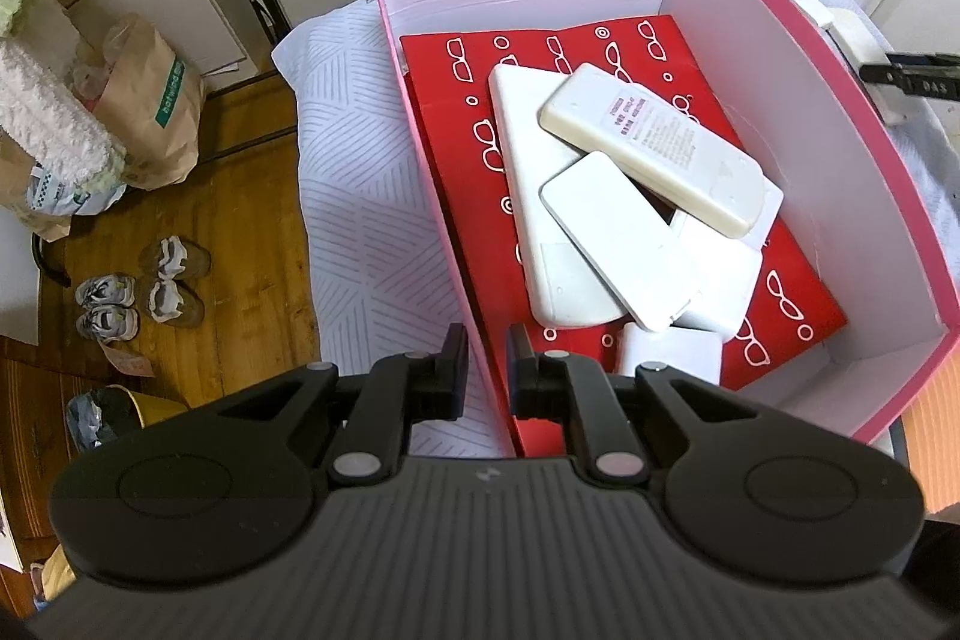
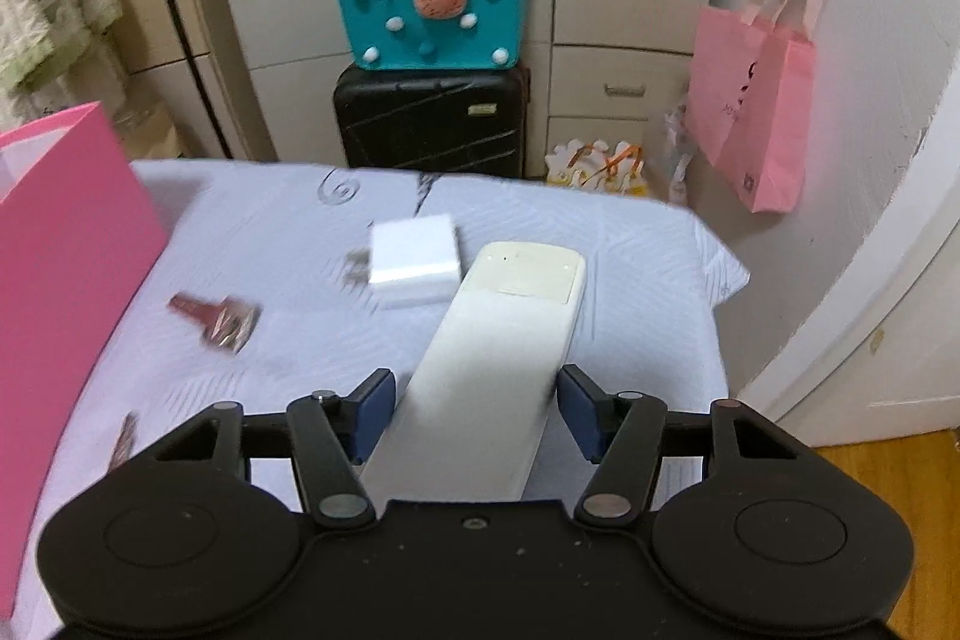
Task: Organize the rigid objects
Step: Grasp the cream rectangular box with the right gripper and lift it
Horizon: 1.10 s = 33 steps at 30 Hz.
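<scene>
A pink box (image 1: 798,58) stands on the bed; its side also shows in the right wrist view (image 2: 66,244). Inside lie a red glasses-print box (image 1: 456,148), a cream remote (image 1: 654,148) and several white flat devices (image 1: 618,238). My left gripper (image 1: 486,364) straddles the box's near left wall (image 1: 462,244), jaws narrowly apart, one finger inside and one outside. My right gripper (image 2: 477,400) holds a cream remote (image 2: 504,340) between its blue pads (image 2: 375,406), above the bed. In the left wrist view the right gripper's fingers (image 1: 918,76) show beyond the box's right wall, with a white object (image 1: 846,28).
On the bed sheet (image 2: 288,244) lie a white charger block (image 2: 414,259), a red nail polish bottle (image 2: 216,319) and a small item at the left (image 2: 123,439). A black suitcase (image 2: 429,124) with a teal bag (image 2: 432,10) stands beyond. Shoes (image 1: 138,292) lie on the floor.
</scene>
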Each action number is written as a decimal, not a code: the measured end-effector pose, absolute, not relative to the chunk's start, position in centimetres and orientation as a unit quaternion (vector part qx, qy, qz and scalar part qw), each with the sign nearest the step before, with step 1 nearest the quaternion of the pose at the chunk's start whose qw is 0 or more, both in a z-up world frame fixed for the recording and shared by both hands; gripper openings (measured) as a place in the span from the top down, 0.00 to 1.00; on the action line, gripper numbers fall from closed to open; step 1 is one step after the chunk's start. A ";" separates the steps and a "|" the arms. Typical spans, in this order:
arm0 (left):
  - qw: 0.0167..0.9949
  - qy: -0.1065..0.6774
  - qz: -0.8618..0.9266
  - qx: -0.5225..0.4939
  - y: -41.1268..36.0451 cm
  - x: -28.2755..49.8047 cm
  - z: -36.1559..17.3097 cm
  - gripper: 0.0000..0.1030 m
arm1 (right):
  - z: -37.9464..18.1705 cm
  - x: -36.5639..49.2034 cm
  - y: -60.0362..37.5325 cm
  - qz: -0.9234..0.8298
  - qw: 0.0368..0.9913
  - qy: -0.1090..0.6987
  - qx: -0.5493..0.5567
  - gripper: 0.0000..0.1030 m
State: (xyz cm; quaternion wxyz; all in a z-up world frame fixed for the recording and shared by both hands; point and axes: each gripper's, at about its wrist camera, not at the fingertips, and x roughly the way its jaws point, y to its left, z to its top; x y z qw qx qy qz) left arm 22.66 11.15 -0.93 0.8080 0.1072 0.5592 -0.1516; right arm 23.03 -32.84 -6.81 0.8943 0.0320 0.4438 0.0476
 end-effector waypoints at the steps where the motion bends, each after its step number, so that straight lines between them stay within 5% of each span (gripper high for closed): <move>1: 0.808 0.559 -0.152 0.108 11.1 22.6 -0.9 0.90 | -6.9 22.8 -33.0 0.051 0.890 0.451 0.045 0.37; 8: 0.805 0.562 -0.157 0.108 11.2 22.6 -0.9 0.89 | -8.0 21.7 -32.3 0.075 0.898 0.433 0.027 0.22; 15: 0.804 0.564 -0.153 0.107 11.0 22.2 -0.8 0.89 | -8.0 22.0 -32.0 0.041 0.911 0.410 0.012 0.38; 33: 0.805 0.564 -0.148 0.110 10.9 22.0 -0.6 0.89 | -4.0 16.4 -31.5 0.117 0.921 0.358 0.104 0.39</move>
